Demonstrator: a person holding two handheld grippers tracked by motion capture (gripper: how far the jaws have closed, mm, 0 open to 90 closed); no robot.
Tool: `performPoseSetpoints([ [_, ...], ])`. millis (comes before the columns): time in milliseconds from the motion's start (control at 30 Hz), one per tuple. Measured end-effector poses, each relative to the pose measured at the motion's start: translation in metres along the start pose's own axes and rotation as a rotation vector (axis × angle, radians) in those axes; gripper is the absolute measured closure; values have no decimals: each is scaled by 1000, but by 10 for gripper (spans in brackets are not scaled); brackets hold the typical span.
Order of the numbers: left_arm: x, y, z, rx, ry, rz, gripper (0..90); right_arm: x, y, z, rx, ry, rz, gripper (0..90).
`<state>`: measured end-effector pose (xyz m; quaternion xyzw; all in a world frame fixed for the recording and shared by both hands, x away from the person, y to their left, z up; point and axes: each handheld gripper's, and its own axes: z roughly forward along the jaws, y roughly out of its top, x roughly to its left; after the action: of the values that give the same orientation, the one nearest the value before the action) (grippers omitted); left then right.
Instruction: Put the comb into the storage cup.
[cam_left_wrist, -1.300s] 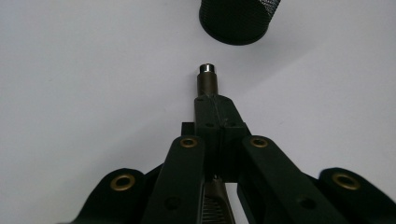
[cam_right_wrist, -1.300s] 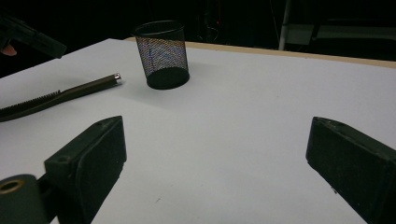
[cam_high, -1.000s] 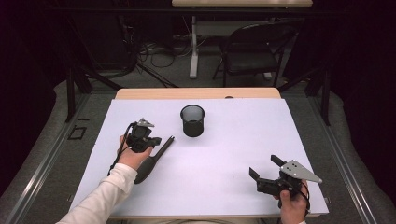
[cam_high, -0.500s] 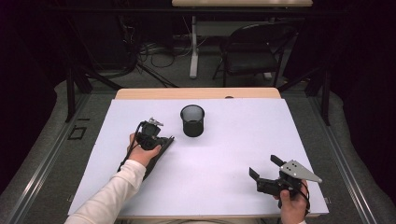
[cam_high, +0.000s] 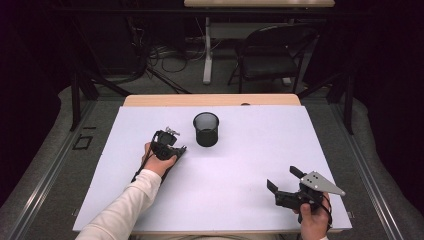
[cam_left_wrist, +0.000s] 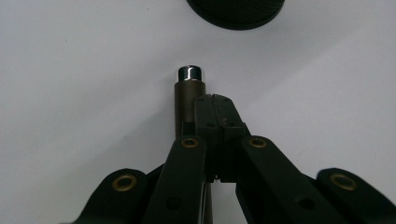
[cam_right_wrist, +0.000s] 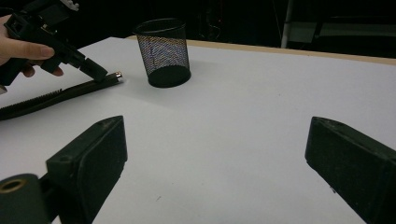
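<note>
A long black tool (cam_right_wrist: 60, 95) with a ribbed shaft and a silver-capped handle end (cam_left_wrist: 188, 73) lies flat on the white table (cam_high: 240, 165). My left gripper (cam_high: 180, 149) is shut and points down at that handle. Its closed tips (cam_left_wrist: 215, 105) rest on or just over the handle behind the cap, and nothing shows between the jaws. A black mesh cup (cam_high: 206, 129) stands upright just beyond the cap, to the right of the left gripper. My right gripper (cam_high: 283, 178) stands open near the table's front right, its jaws wide apart and nothing between them (cam_right_wrist: 224, 154).
The table's wooden far edge (cam_high: 210, 100) runs behind the cup. A black chair (cam_high: 272, 55), a table leg and cables stand on the floor beyond it. Bare white tabletop separates the two grippers.
My left hand has moved right and down, from beside the tool to over its handle end near the cup. The right gripper has stayed still.
</note>
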<state>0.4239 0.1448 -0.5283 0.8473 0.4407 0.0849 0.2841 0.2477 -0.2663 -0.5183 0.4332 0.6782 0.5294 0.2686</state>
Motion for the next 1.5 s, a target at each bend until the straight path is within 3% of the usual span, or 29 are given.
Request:
performPoseSetpoints([
  [467,5,1,6,19,21,-15,900,0,0,0,3,3,0,55],
  [1500,30,-12,-6,43,65,-63,900,1,0,1,2,9,2,69],
])
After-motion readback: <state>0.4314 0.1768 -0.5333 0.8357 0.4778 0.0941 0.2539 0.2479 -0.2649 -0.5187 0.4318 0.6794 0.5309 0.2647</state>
